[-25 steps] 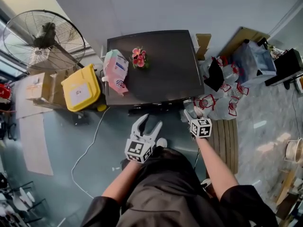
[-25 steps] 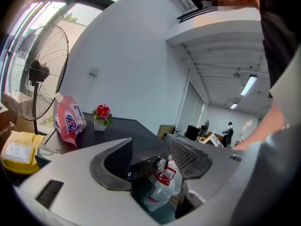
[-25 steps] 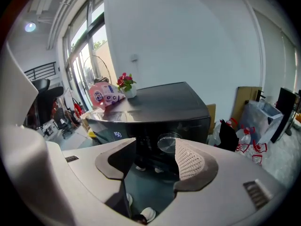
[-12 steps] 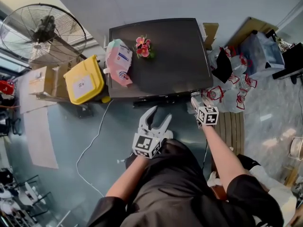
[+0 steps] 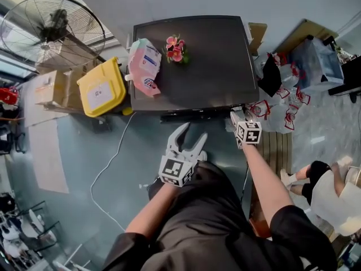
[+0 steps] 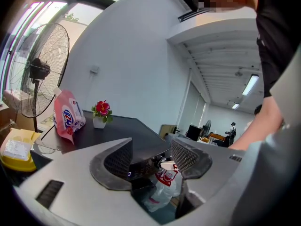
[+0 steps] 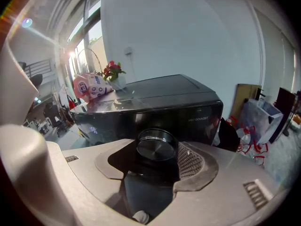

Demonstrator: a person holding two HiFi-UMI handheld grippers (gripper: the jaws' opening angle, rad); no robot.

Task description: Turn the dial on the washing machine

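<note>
Over the last second the right gripper (image 5: 237,120) had closed the distance to the washing machine (image 5: 192,66). Earlier it hung short of the near edge; now its tips met the front panel at the machine's near right corner. In the right gripper view the dial (image 7: 156,145) sat low on that dark panel, straight ahead and framed by the two jaws. The jaws were spread, one on either side of the dial's rim. The right pad lay just beside the rim, and no firm pinch could be made out.

The left gripper (image 5: 189,141) had barely shifted. It stayed off the near edge, left of the other, with its jaws wide apart and nothing between them. Only the machine's front and some bags beyond showed through the gap.

On the lid, the pink detergent pouch (image 5: 144,66) and the small flower pot (image 5: 176,48) stood at the far left, as they had before. A second person (image 5: 330,188) had come into sight at the near right, well apart from the machine.

The approach looked finished. What seemed left was to close on the dial and rotate the wrist.
</note>
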